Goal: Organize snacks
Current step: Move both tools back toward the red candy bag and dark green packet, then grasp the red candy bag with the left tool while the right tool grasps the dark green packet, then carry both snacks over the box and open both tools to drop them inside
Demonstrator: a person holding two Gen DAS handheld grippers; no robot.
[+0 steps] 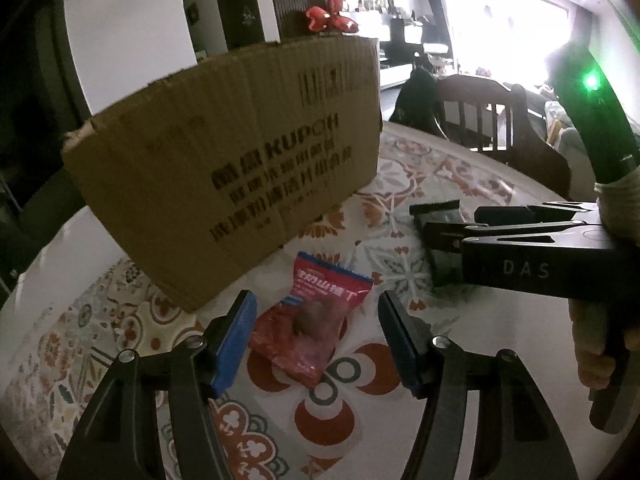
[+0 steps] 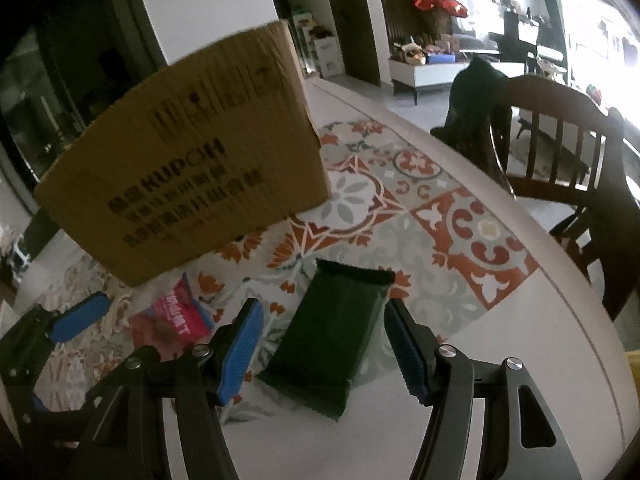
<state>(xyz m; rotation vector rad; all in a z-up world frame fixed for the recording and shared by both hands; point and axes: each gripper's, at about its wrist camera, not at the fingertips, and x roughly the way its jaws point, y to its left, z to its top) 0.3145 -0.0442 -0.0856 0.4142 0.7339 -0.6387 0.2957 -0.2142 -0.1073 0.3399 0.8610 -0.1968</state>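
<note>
A red snack packet [image 1: 316,320] lies on the patterned tablecloth, between the blue pads of my left gripper [image 1: 316,308]. The jaws stand open and neither pad touches the packet. A dark green snack packet [image 2: 336,336] lies flat between the fingers of my right gripper [image 2: 324,312], which is also open. Its right pad is close to the packet's corner. In the left wrist view the right gripper [image 1: 452,224] hovers over the green packet [image 1: 444,268], held by a hand. The red packet [image 2: 176,320] also shows in the right wrist view.
A brown cardboard box [image 1: 224,160] [image 2: 192,168] with printed lettering stands just behind both packets. The round table's edge [image 2: 560,320] curves off to the right. Beyond that edge stands a dark wooden chair [image 2: 560,152] [image 1: 480,120].
</note>
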